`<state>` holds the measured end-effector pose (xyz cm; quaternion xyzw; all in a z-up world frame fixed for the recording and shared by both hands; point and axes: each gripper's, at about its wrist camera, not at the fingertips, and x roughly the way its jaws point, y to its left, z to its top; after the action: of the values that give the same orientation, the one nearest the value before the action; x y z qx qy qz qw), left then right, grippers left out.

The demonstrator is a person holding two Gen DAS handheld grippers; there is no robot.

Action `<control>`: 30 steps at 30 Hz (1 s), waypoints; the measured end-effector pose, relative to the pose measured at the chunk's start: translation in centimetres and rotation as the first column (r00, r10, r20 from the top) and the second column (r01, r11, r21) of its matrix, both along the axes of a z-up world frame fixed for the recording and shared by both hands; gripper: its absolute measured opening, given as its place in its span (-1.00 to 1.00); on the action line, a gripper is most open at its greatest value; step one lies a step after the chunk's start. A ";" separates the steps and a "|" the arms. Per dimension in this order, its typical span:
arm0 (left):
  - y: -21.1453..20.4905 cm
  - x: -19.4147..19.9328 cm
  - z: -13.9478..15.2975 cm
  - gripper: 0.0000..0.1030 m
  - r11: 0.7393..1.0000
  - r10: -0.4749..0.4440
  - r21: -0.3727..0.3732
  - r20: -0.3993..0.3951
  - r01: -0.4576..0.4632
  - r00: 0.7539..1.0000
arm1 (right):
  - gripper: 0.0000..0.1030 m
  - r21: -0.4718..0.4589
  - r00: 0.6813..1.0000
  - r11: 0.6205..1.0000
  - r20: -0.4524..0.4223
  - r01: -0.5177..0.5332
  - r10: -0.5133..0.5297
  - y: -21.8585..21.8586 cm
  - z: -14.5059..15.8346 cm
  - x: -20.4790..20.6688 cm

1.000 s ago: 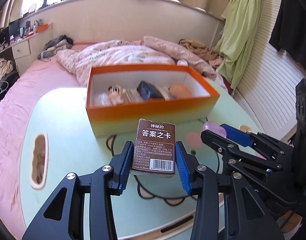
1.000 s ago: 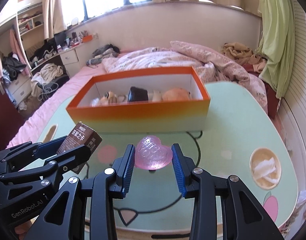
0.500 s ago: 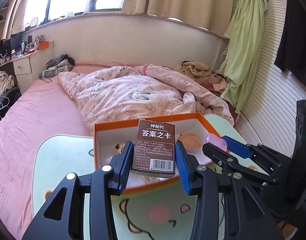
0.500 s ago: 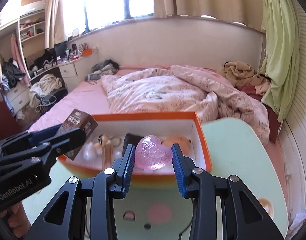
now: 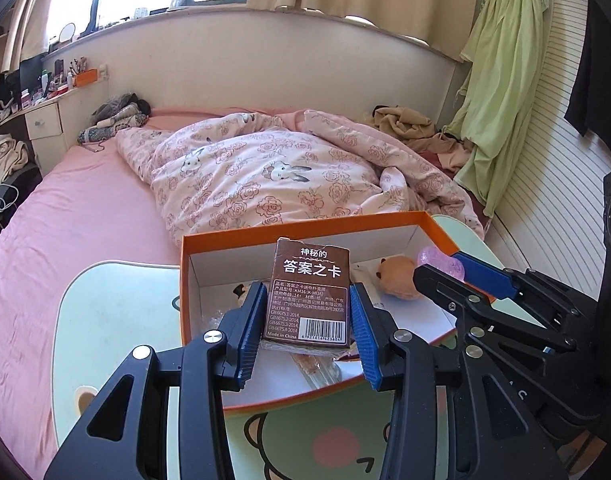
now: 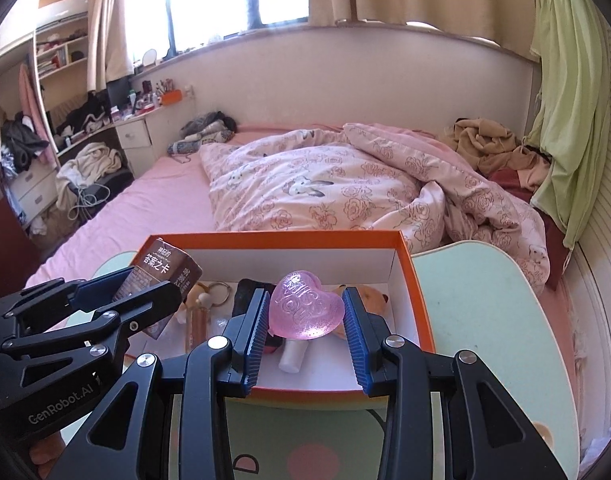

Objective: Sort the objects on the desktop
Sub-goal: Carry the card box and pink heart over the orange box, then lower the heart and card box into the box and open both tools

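Left wrist view: the left gripper (image 5: 307,326) clamps one brown card box (image 5: 310,294) by its sides, held upright over the near part of one orange box (image 5: 305,226) that stands on the pale green table (image 5: 117,312). To its right, the right gripper (image 6: 305,326) pinches one pink heart-shaped light (image 6: 305,312), its white handle pointing down, also above the open box. Inside lie one tan plush toy (image 5: 399,280), one dark item (image 6: 247,296) and one keyring figure (image 6: 203,300); other contents are too hidden to count. One bed (image 6: 305,184) lies beyond.
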<state>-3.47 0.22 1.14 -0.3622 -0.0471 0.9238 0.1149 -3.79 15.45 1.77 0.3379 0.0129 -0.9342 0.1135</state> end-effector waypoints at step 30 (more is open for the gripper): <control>-0.1 -2.9 -2.4 -0.16 1.000 0.001 0.027 0.051 -0.002 0.999 | -0.30 0.035 0.998 0.999 0.066 0.009 -0.011 -0.6 -2.6 -4.0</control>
<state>-6.42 0.17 -1.21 -0.3842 -0.0627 0.9136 0.1179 -7.82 14.81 -0.78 0.3707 0.0236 -0.9227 0.1035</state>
